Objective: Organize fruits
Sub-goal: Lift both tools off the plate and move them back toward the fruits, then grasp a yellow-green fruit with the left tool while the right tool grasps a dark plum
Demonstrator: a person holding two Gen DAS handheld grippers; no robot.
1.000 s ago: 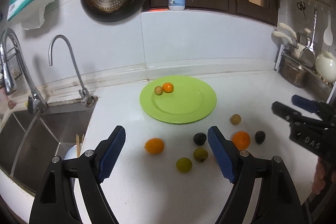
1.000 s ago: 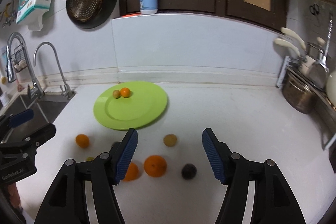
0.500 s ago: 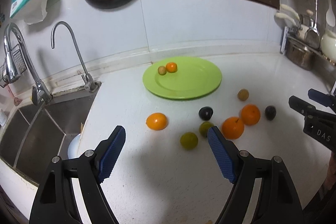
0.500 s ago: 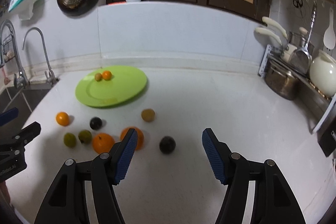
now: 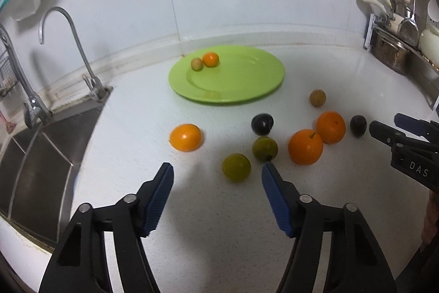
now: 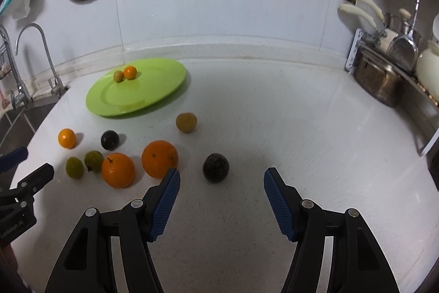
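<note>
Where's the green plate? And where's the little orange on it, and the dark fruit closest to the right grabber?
green plate [image 6: 153, 98]: right wrist view, bare front rim.
little orange [image 6: 130, 72]: right wrist view, middle of its peel.
dark fruit [image 6: 215, 167]: right wrist view, middle of its skin.

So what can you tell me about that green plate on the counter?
The green plate is round, shallow and glossy lime green, probably plastic or glazed ceramic. It has a wide flat rim around a slightly sunken centre. It lies flat on the white counter near the back wall, right of the sink. Two small fruits sit side by side toward its far edge: a small orange one and a tan one. Neither gripper touches it.
</note>
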